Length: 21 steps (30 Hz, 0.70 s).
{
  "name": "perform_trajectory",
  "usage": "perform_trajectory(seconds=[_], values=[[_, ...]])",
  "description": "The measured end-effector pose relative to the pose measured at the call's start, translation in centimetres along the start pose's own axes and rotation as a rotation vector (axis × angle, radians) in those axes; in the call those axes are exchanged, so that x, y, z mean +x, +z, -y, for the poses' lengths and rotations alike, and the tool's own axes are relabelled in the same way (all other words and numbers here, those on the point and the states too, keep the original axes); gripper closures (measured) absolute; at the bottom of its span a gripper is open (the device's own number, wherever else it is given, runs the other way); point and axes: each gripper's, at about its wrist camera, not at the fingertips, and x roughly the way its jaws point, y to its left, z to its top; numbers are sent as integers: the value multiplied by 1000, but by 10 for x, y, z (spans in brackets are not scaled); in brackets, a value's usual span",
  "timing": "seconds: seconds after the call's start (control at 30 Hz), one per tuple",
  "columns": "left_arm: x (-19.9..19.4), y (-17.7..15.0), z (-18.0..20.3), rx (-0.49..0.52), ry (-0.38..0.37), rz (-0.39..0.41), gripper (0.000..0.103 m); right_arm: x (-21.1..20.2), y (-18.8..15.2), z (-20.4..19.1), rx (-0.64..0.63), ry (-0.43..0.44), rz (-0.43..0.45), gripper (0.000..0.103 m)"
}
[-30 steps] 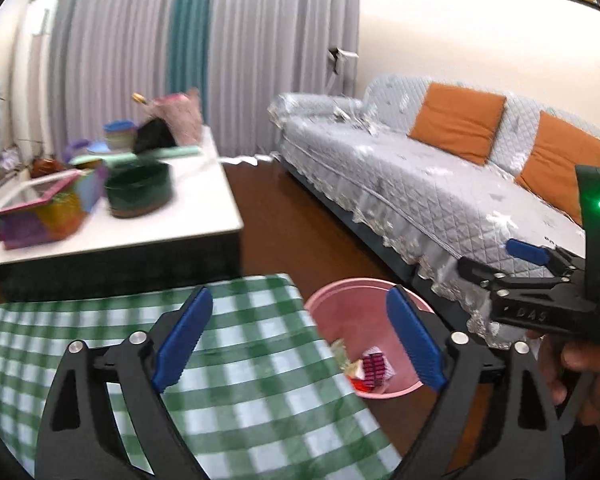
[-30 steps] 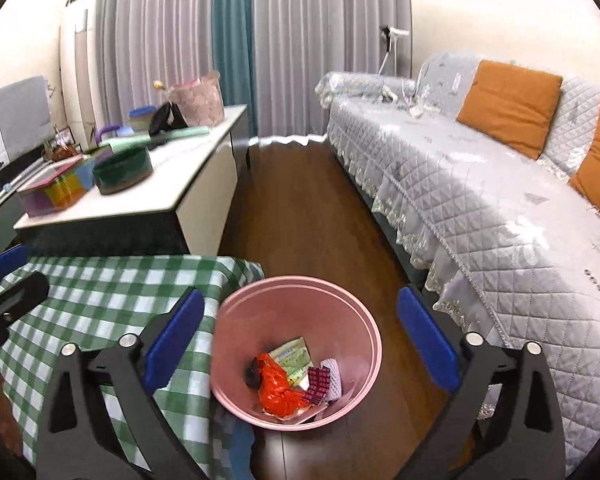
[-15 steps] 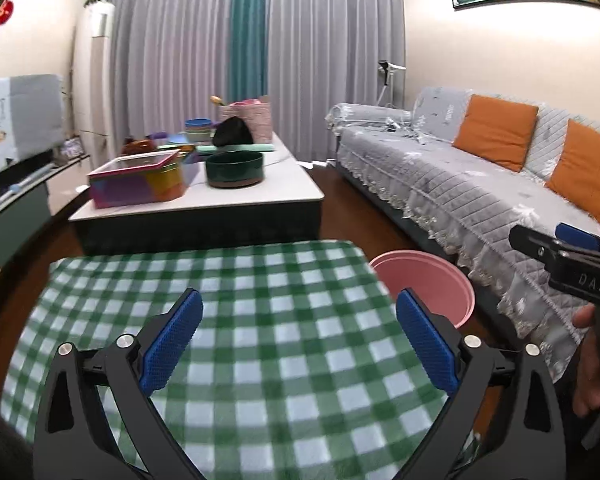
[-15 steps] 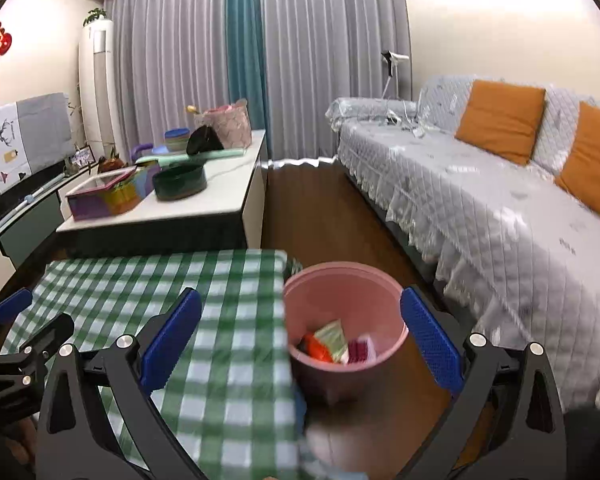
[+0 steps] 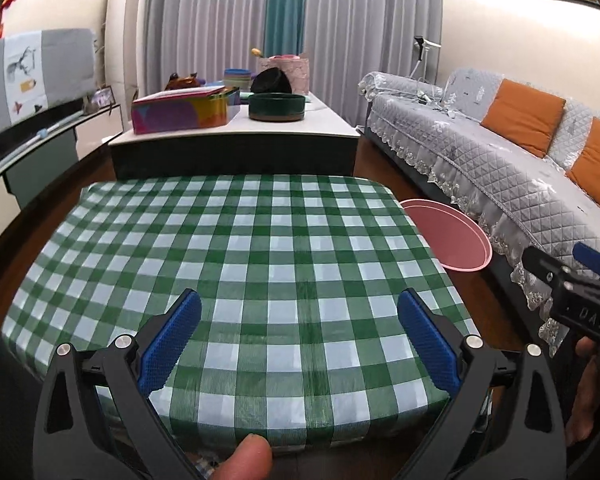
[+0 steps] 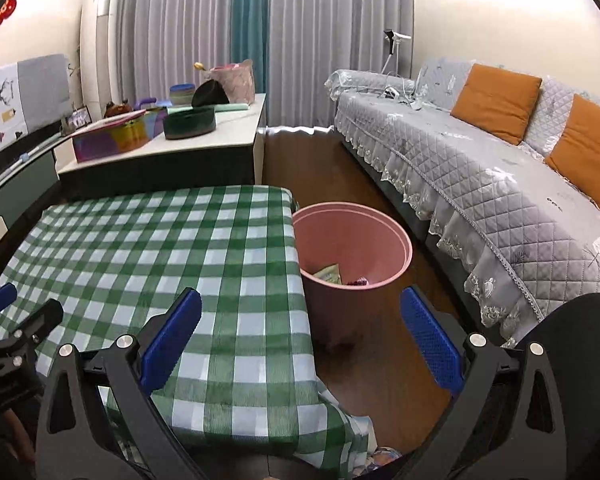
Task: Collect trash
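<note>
A pink trash bin (image 6: 352,240) stands on the wood floor at the right edge of a small table with a green-and-white checked cloth (image 6: 180,264). Wrappers (image 6: 332,274) lie inside the bin. In the left wrist view the bin's rim (image 5: 456,236) shows past the cloth (image 5: 240,264), which carries nothing. My left gripper (image 5: 298,344) is open and empty above the near edge of the table. My right gripper (image 6: 300,344) is open and empty above the table's near right corner, short of the bin.
A grey quilted sofa (image 6: 500,184) with orange cushions (image 6: 496,100) runs along the right. A white-topped low table (image 5: 236,128) behind carries a colourful box (image 5: 180,110), a dark green bowl (image 5: 276,106) and other items. Wood floor lies between bin and sofa.
Both grippers have pulled back and up from over the bin to the near side of the checked table. Both stayed open and empty.
</note>
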Motion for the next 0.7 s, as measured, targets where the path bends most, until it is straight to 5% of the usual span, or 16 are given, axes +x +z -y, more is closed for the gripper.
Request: perform_trajectory(seconds=[0.7], values=[[14,-4,10,-5,-38,-16,8,12,-1,-2,4,20,-17,5]])
